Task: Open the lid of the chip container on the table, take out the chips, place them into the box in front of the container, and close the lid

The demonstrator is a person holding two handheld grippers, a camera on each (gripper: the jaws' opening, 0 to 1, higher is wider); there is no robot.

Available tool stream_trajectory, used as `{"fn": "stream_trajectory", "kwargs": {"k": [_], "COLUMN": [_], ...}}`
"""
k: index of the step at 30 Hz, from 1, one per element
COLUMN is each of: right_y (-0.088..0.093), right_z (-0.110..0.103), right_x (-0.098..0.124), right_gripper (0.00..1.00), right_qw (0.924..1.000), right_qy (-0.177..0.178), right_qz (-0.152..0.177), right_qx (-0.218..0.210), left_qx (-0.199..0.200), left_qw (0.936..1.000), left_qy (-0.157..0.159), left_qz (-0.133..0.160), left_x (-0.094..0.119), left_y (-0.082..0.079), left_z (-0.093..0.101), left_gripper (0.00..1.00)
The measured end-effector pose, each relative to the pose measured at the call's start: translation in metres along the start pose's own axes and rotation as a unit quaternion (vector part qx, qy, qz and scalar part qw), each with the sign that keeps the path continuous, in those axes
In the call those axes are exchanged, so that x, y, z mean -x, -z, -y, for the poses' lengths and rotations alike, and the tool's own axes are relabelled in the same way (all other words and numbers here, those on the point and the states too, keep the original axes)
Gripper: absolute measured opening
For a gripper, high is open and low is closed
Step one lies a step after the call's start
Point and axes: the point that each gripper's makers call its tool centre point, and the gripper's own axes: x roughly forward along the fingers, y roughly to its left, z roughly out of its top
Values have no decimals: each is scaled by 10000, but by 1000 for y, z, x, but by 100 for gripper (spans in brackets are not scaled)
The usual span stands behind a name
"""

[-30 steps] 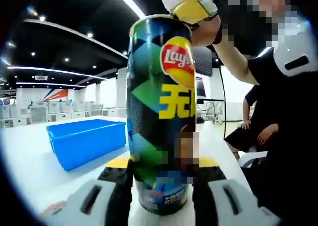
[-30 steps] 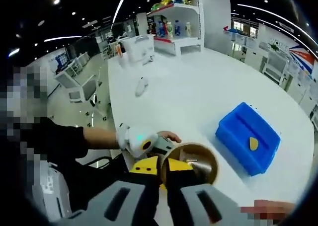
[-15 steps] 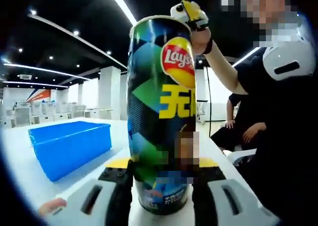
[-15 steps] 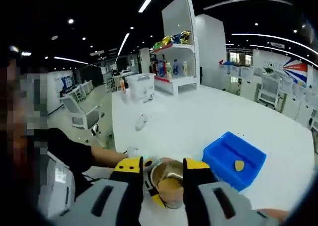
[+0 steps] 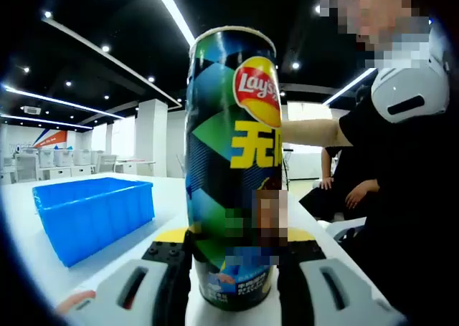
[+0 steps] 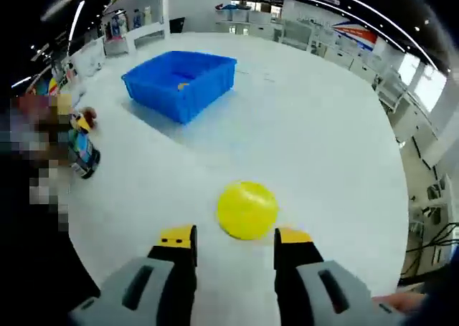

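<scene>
1. The left hand-held gripper (image 5: 233, 258) is clamping the upright Lay's chip can (image 5: 231, 161) on the tabletop (image 6: 315, 125).
2. The right hand-held gripper (image 6: 235, 240) is hovering, jaws apart and empty, over the yellow lid (image 6: 247, 210).
3. The blue box (image 6: 179, 82) is sitting well apart from the lid.

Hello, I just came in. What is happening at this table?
A person works with tongs in each hand. The left tongs are shut on an upright chip can, lid off. The right tongs are open above a yellow lid lying on the white table. A blue box sits further back with one chip in it.
</scene>
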Motion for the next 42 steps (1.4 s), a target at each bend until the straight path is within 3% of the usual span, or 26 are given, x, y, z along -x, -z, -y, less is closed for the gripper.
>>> {"fn": "stream_trajectory", "kwargs": {"k": [2, 8, 10, 13, 16, 25, 30, 33, 38, 42], "right_y": [-1, -7, -17, -16, -14, -13, -25, -43, -83, -115], "right_z": [0, 9, 11, 5, 6, 11, 10, 4, -23, -63], "right_x": [-13, -41, -42, -43, -44, -39, -23, -7, 34, 71], "right_gripper": [52, 54, 53, 45, 44, 42, 42, 42, 42, 42], "right_qw": [10000, 9993, 9997, 9990, 9985, 9979, 9983, 9977, 9932, 9832], "right_qy": [-31, 52, 48, -31, -15, -70, -97, -240, -576, -1127], "right_qz": [-8, -355, -236, -446, -534, -423, -136, 187, 855, 1340], "right_qx": [-7, 87, 12, -84, -98, -476, -554, -605, -534, -509], "left_qx": [3, 12, 14, 11, 10, -4, -2, 3, 5, 6], "left_qw": [10000, 10000, 10000, 10000, 10000, 10000, 10000, 10000, 10000, 10000], "left_qy": [-4, -6, -11, -19, -24, -44, -47, -44, -43, -46], "left_qz": [16, 33, 34, 41, 44, 52, 56, 59, 63, 63], "left_x": [1, 2, 3, 3, 4, 4, 3, 4, 4, 5], "left_y": [0, 1, 1, 1, 1, 2, 2, 2, 3, 3], "left_z": [-1, -2, -2, -2, -3, -4, -1, -3, -4, -6], "left_gripper": [47, 47, 47, 47, 47, 47, 47, 47, 47, 47]}}
